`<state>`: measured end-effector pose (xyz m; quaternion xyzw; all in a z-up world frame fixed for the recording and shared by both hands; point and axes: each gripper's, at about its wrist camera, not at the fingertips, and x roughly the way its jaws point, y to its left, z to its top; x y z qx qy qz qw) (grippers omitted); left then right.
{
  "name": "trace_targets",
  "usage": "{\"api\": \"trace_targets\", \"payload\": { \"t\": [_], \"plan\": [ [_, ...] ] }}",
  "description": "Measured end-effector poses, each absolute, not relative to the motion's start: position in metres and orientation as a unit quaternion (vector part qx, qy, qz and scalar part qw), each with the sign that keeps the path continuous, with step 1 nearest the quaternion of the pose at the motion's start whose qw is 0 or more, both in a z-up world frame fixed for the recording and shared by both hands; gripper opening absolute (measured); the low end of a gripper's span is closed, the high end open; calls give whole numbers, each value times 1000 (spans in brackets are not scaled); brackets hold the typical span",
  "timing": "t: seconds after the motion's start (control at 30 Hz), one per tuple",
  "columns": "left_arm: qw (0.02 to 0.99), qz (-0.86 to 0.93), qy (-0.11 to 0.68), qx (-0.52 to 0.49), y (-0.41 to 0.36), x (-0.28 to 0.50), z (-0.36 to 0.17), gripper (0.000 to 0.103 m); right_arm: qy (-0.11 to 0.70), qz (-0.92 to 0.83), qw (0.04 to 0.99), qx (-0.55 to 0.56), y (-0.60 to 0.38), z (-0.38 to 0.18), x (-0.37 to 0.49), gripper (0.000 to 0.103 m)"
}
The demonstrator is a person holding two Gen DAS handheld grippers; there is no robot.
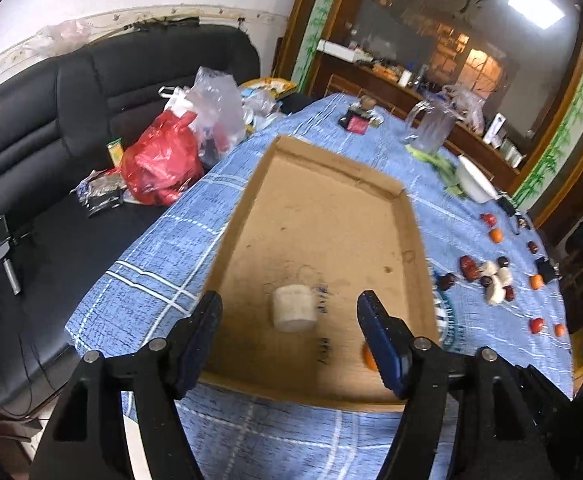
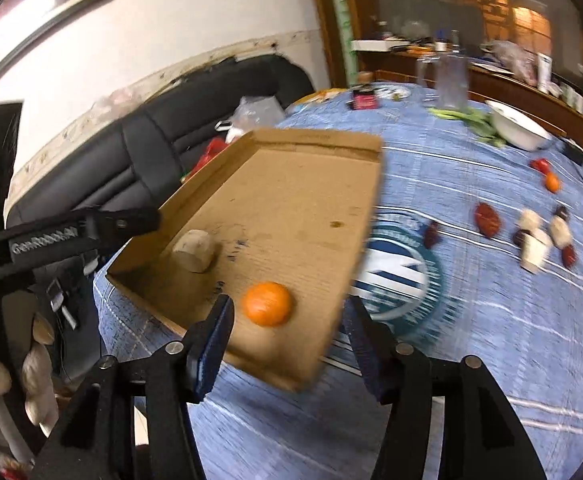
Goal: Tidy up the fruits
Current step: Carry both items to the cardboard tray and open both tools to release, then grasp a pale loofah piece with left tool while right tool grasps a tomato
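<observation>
Both grippers, left (image 1: 289, 330) and right (image 2: 287, 334), hang spread and empty over the shallow brown cardboard tray (image 2: 315, 184). Inside, the small round orange fruit (image 2: 267, 303) could roll off the open near edge if nudged.

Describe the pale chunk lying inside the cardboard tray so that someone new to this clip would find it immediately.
On the blue checked tablecloth lies a shallow cardboard tray. Only two items are inside, near its close end: a round orange fruit and the pale chunk. The chunk is cream-white, stubby and blunt-ended, beside some pen scribbles.
</observation>
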<state>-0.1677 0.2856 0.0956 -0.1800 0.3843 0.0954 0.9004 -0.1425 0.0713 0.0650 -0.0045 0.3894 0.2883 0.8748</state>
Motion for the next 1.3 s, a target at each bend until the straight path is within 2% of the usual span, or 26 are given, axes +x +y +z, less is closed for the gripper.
{"api": "trace_targets", "payload": {
  "t": [0.1,0.6,0.87,1.3],
  "plan": [
    [905,79,379,-174,270,-168,102,71,387,260,884,18,32,65,-147,70],
    [903,-21,420,-86,158,-126,87,72,415,93,897,116,-161,41,-130,70],
    [898,-81,433,-26,86,-86,80,72,418,51,901,109,-193,44,-96,70],
    [877,-111,467,-24,10,-11,35,72,411,8,899,151,-224,31,-27,70]
  ]
}}
